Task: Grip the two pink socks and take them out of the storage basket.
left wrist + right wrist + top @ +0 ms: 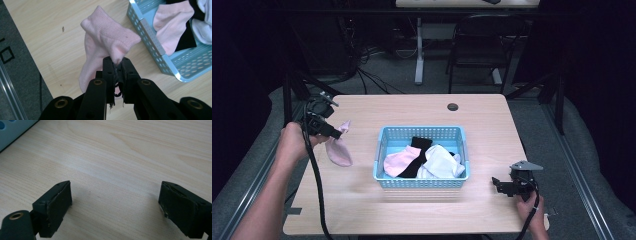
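Observation:
A pink sock [339, 147] [105, 47] hangs above the table's left side, pinched by its edge in my left gripper [333, 133] [116, 65], which is shut on it. To its right sits a light blue basket [384, 134] [150, 32] holding another pink sock [398, 161] [172, 23], a black sock [418, 150] and white socks [441, 162]. My right gripper [498, 184] [115, 205] rests low over the table right of the basket, jaws wide apart with bare wood between them.
The wooden table [362, 200] has a round cable hole [453, 106] at the back. A black chair [482, 45] and a desk leg stand beyond the far edge. Grey floor lies off the left edge [15, 75].

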Tool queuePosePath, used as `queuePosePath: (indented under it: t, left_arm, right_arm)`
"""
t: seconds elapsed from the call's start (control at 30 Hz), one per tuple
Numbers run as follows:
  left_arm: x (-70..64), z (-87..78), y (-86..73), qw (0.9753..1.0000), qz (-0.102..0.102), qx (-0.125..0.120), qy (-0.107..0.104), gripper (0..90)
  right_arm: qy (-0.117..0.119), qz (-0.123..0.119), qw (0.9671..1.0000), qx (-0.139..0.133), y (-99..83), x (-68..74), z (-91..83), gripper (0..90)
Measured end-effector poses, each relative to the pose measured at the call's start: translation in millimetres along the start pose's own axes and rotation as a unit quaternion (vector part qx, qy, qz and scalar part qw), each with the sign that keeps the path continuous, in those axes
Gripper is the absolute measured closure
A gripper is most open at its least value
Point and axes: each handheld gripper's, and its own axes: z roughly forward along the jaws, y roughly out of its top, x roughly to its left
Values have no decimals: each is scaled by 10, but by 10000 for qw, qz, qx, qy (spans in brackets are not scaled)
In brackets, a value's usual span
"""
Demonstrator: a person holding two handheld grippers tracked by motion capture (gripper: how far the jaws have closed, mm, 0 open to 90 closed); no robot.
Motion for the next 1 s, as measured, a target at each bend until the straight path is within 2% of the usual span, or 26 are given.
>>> queuePosePath:
  t: [0.27,0.53,0.63,0.87,1.0]
  left_arm:
    - [124,173,-139,9997,-186,132,-37,839]
    - [211,401,-235,9988,-311,374,-66,839]
    - [236,486,-273,9980,-419,469,-67,839]
    - [282,715,-358,9967,-528,593,-156,839]
    - [299,787,-389,9962,-620,577,-203,839]
  right_arm:
    - [2,0,10000,-2,0,0,0,109]
    - [-2,1,10000,-2,-1,1,0,109]
    - [-1,1,10000,-2,-1,1,0,109]
    - [-1,1,10000,-3,-1,1,0,109]
    - [0,0,10000,-1,-1,1,0,109]
